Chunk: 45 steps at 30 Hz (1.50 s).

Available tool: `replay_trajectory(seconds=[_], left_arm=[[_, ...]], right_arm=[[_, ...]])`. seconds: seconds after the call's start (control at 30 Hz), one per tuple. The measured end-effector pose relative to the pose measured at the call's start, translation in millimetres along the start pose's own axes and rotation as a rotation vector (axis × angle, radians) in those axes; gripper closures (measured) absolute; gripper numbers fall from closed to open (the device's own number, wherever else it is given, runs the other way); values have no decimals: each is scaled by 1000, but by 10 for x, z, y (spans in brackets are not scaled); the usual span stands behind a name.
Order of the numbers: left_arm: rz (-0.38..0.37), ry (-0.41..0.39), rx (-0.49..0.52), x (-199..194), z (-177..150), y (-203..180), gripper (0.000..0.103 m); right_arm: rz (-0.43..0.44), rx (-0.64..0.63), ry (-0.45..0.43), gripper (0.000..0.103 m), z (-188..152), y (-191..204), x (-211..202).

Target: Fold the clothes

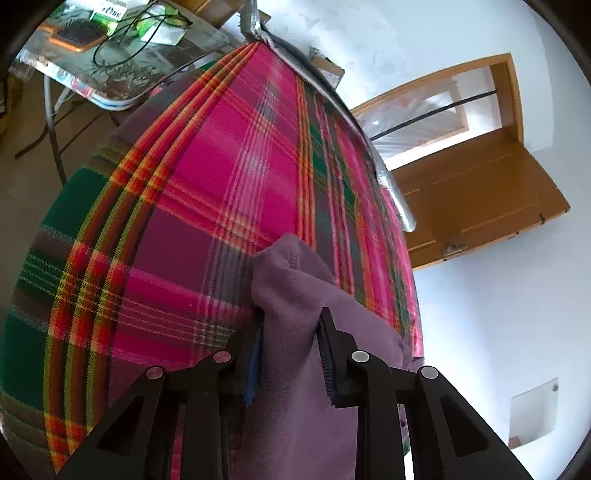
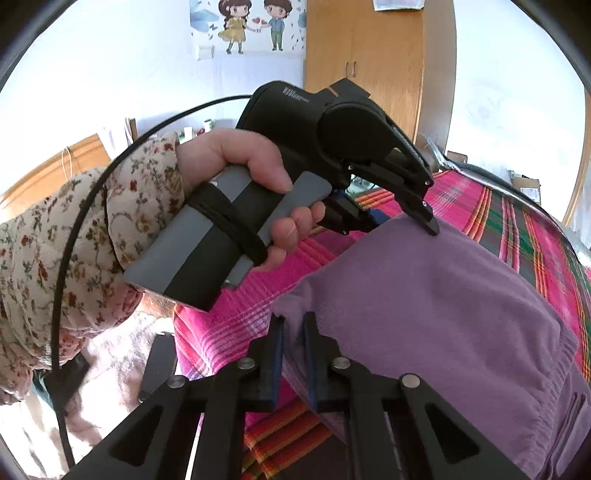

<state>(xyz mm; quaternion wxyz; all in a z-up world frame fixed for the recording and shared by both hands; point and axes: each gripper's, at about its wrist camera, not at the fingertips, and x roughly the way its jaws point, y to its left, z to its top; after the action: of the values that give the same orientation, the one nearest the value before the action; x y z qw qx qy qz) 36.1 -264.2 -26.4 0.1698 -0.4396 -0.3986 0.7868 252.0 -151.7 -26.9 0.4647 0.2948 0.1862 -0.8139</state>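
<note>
On the plaid blanket (image 1: 207, 192) sits the purple garment (image 2: 443, 302), soft fleece-like fabric, looks like pants with an elastic waistband at the lower right of my right wrist view. Surface under the blanket could be a bed, I can't tell for sure. Left tool (image 1: 291, 332): jaws pinching a bunched fold of the purple garment (image 1: 291, 288), fabric fills the gap and rises in a peak above the fingertips. Blue pads visible on both fingers (image 1: 327, 354), pressed into the cloth. Right tool (image 2: 293, 325): jaws nearly together, clamped on a thin edge of the garment at its near left corner, cloth runs between the pads. From the right wrist view I also see the left tool (image 2: 413, 218) from the side, tips down on the far left edge of the garment, held by a hand (image 2: 251, 177) with a floral sleeve (image 2: 74, 229) and a black cable (image 2: 85, 206) looping off the handle. So both tools grip the same side of the garment, one near, one far. Rest of the garment lies flat on the blanket to the right. Background: small side table (image 1: 122, 62) with a hairbrush (image 1: 77, 35) and clutter at top left of the left wrist view, wooden door (image 1: 476, 184), wooden wardrobe (image 2: 365, 55), cartoon wall sticker (image 2: 255, 26).
</note>
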Motion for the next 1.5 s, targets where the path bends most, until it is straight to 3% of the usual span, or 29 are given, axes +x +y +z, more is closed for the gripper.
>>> replay_trajectory(seconds=[0.03, 0.73, 1.0, 1.5], left_arm=[[-3, -6, 0, -4, 1, -37, 82], [-86, -93, 120, -236, -153, -1133, 82], [-126, -95, 170, -193, -223, -1553, 82], [-167, -35, 263, 206, -415, -2216, 82]], right_arm=[[0, 1, -10, 93, 7, -4, -34], [-72, 67, -245, 93, 74, -253, -1044], [-125, 121, -353, 94, -65, -462, -1501], [-230, 211, -425, 94, -410, -954, -2133]])
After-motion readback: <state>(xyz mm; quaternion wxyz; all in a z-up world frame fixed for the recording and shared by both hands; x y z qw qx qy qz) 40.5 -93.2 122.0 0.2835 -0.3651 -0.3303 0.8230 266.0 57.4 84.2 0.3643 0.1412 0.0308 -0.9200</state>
